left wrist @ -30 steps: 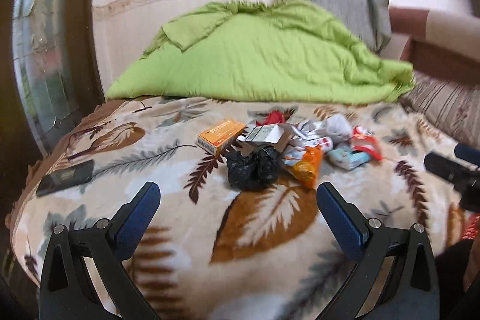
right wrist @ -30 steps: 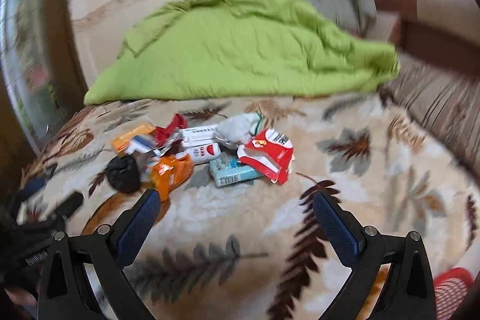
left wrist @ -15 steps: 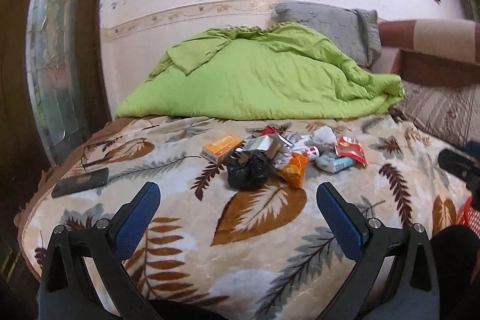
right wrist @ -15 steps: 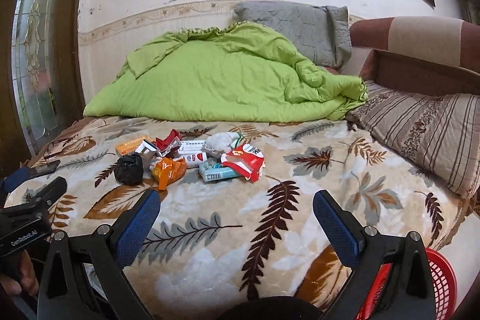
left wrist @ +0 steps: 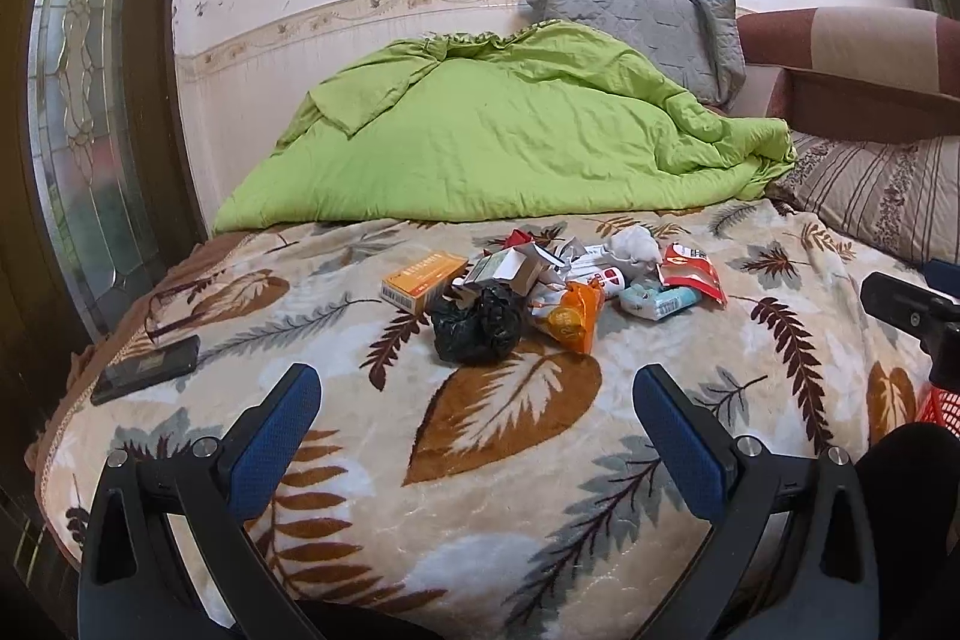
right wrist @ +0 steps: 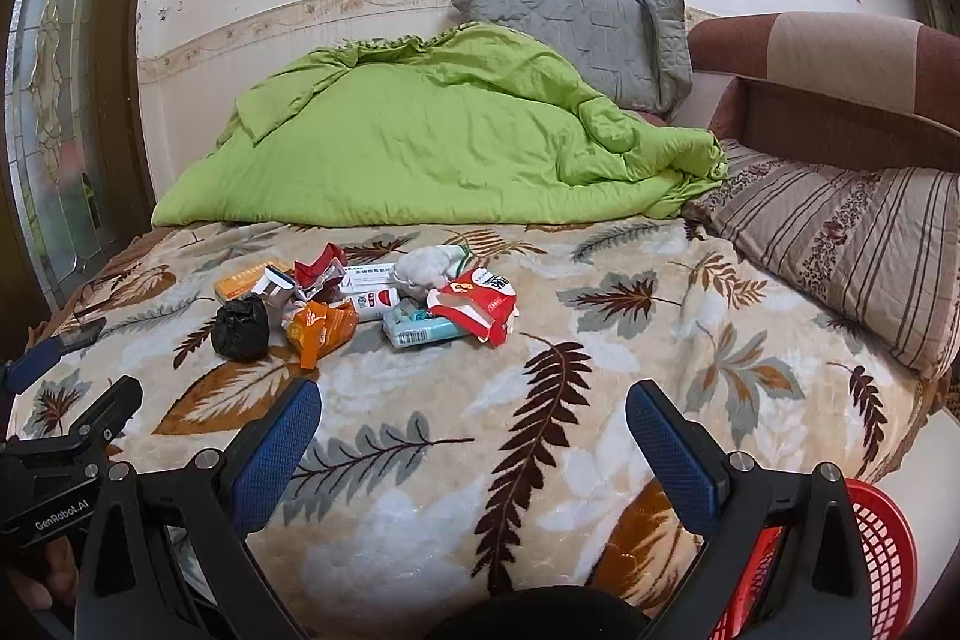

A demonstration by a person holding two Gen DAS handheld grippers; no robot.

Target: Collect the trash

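Bed scene, both wrist views. My left gripper (left wrist: 477, 403) and right gripper (right wrist: 474, 418) hover over the near part of the leaf-patterned blanket (left wrist: 516, 466), fingers spread wide and grasping nothing. The trash pile (right wrist: 372, 301) lies mid-bed, well apart from both tools: a black knotted bag (left wrist: 477, 322) touching an orange wrapper (left wrist: 573, 316), an orange box (left wrist: 423, 277) just beside them, a red-and-white packet (right wrist: 477, 304) and a pale blue pack (right wrist: 420, 331) toward the right. Behind it lies a green duvet (left wrist: 510, 142). A red mesh basket (right wrist: 882, 550) sits off the bed's near right corner. A dark flat object (left wrist: 147, 370), possibly a phone, rests at the left edge.
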